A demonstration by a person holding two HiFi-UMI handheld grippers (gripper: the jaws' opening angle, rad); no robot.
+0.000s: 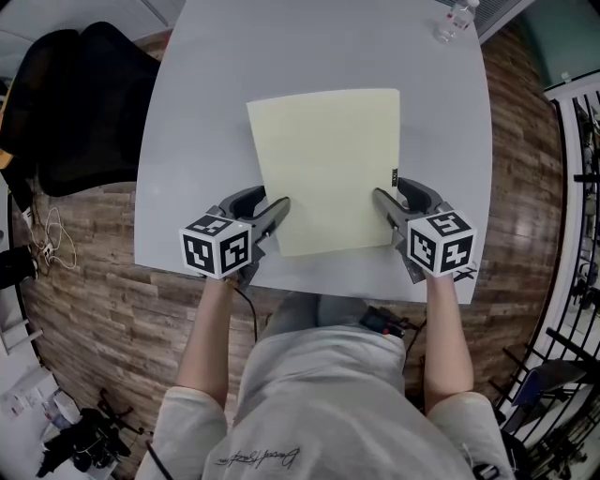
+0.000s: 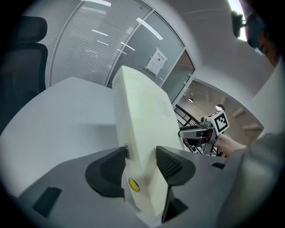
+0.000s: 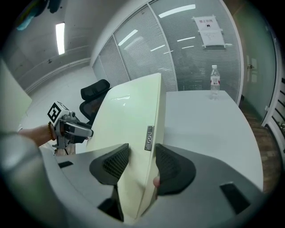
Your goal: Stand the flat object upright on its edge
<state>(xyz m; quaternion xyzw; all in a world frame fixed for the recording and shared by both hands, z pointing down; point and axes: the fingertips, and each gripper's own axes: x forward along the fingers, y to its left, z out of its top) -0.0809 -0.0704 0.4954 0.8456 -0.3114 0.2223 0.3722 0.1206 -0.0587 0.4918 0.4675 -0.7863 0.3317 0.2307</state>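
Both claws are clamping the near end of the flat yellow pad (image 1: 328, 169). The left claw (image 1: 272, 214) is pinching its left edge and the right claw (image 1: 389, 208) its right edge, pads pressing on both faces. The pad is sitting over the grey worktop (image 1: 206, 122) with its broad face up and its long axis pointing away from the person. It's tilting a bit, and I can't tell if the far edge is touching down. A water bottle (image 1: 457, 19) is standing way off at the far corner.

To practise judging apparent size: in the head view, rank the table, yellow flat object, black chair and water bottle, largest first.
1. table
2. yellow flat object and black chair, too alike to rank
3. water bottle, smallest
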